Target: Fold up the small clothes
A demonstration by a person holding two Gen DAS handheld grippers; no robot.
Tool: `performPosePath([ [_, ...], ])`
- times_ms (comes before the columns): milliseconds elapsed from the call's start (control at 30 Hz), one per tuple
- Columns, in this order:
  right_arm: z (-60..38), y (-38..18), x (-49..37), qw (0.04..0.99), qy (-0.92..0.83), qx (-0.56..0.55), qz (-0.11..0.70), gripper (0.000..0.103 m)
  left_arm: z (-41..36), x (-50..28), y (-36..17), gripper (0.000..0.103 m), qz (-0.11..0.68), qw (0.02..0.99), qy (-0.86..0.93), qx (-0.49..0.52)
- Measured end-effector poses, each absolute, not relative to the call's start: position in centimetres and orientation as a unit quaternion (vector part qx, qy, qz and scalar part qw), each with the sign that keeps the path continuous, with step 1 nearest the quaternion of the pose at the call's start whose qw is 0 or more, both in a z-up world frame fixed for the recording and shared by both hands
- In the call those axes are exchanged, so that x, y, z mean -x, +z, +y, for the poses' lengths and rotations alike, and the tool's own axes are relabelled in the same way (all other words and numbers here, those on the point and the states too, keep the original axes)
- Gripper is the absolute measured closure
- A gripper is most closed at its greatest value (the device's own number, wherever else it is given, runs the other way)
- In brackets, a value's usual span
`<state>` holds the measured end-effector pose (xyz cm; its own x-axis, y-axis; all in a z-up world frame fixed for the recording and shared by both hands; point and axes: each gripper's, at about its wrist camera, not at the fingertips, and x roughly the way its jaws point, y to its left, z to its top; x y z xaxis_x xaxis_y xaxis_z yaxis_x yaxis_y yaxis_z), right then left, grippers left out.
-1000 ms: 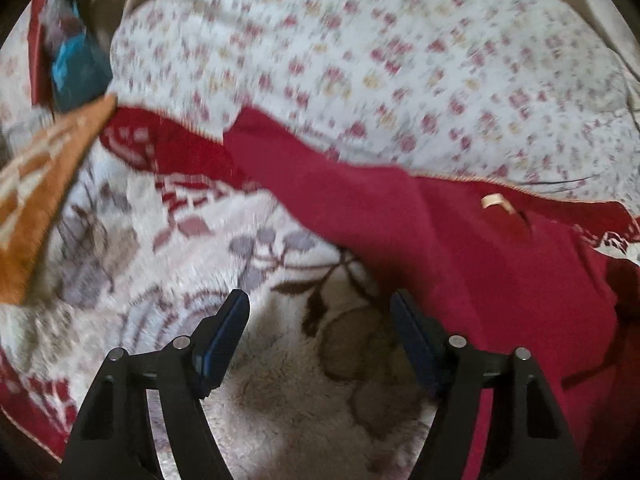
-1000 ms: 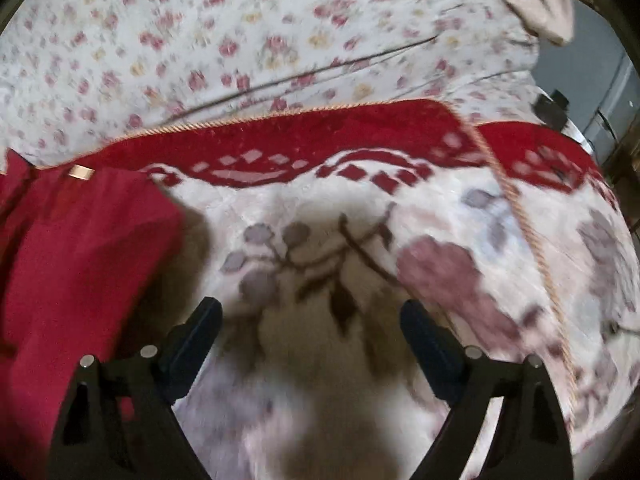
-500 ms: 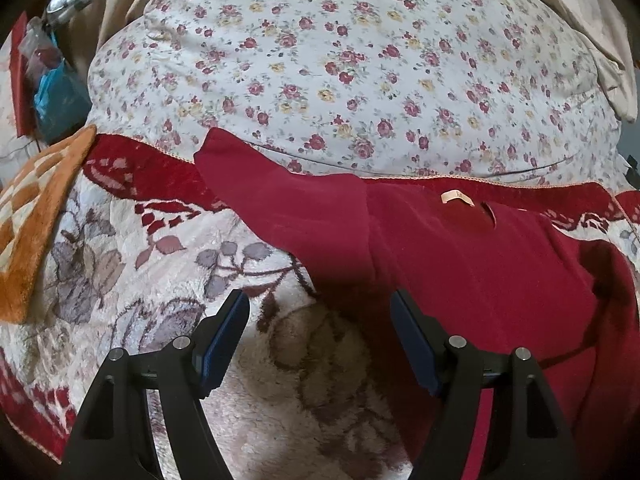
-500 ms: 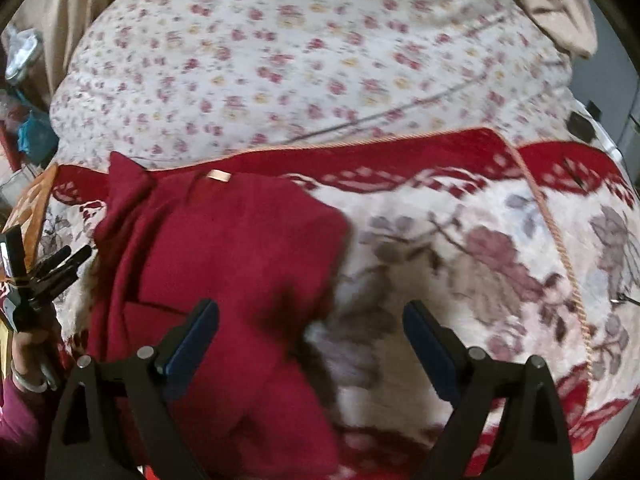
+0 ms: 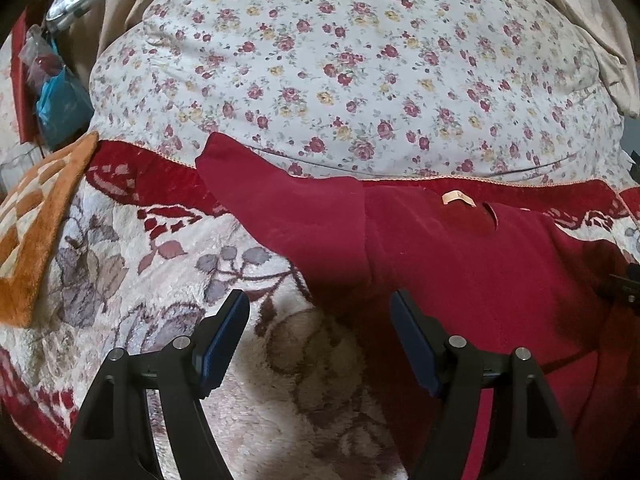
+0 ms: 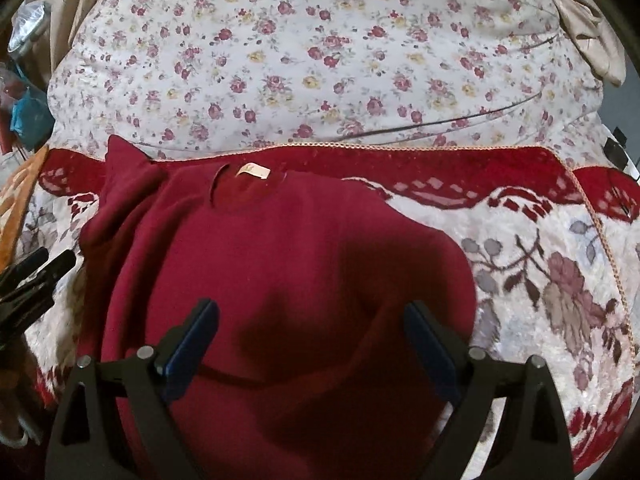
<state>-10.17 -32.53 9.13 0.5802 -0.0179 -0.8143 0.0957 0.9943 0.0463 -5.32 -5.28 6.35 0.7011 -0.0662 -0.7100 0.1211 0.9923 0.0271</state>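
A dark red sweater (image 6: 280,264) lies spread on a plush floral blanket (image 6: 532,272), its neck label (image 6: 252,171) at the far side. One sleeve (image 5: 280,204) stretches out to the left. My left gripper (image 5: 320,316) hovers open over the blanket at the sleeve's near edge, holding nothing. My right gripper (image 6: 312,320) hangs open above the sweater's body, nothing between its blue pads. The left gripper (image 6: 32,276) also shows at the left edge of the right wrist view.
A large flowered pillow (image 5: 360,68) lies behind the blanket. An orange checked mat (image 5: 36,220) sits at the left, with a blue bag (image 5: 60,108) and clutter beyond it. Beige cloth (image 6: 588,28) hangs at the far right. The blanket's corded edge (image 6: 600,232) runs down the right.
The right gripper has swung left, from over bare blanket to over the sweater's body. The left wrist view has settled, and the sleeve and pillow now show more fully.
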Motion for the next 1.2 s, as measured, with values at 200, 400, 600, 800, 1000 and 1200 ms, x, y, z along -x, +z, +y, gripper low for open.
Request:
performPosePath([
  [200, -30.9, 8.6, 9.3, 0.891, -0.032, -0.03, 0.451, 0.008, -6.1, 5.3, 6.3, 0.05, 0.382, 0.922, -0.053, -0.04],
  [400, -29.8, 7.5, 8.3, 0.89, -0.033, -0.032, 0.453, 0.008, -6.5, 5.1, 6.2, 0.05, 0.385, 0.921, -0.054, -0.033],
  [600, -29.1, 6.8, 7.4, 0.898, -0.046, -0.032, 0.436, 0.008, -7.5, 5.1, 6.0, 0.05, 0.385, 0.92, -0.058, -0.039],
  [800, -28.7, 6.3, 6.7, 0.898, -0.046, -0.034, 0.437, 0.008, -7.7, 4.4, 5.9, 0.05, 0.395, 0.917, -0.057, -0.025],
  [1000, -28.5, 7.0, 6.1, 0.9, -0.046, -0.031, 0.432, 0.008, -7.8, 3.4, 7.2, 0.05, 0.402, 0.914, -0.051, -0.026],
  [1200, -28.2, 7.7, 5.0, 0.902, -0.045, -0.031, 0.429, 0.008, -8.1, 1.6, 8.9, 0.05, 0.392, 0.918, -0.056, -0.014],
])
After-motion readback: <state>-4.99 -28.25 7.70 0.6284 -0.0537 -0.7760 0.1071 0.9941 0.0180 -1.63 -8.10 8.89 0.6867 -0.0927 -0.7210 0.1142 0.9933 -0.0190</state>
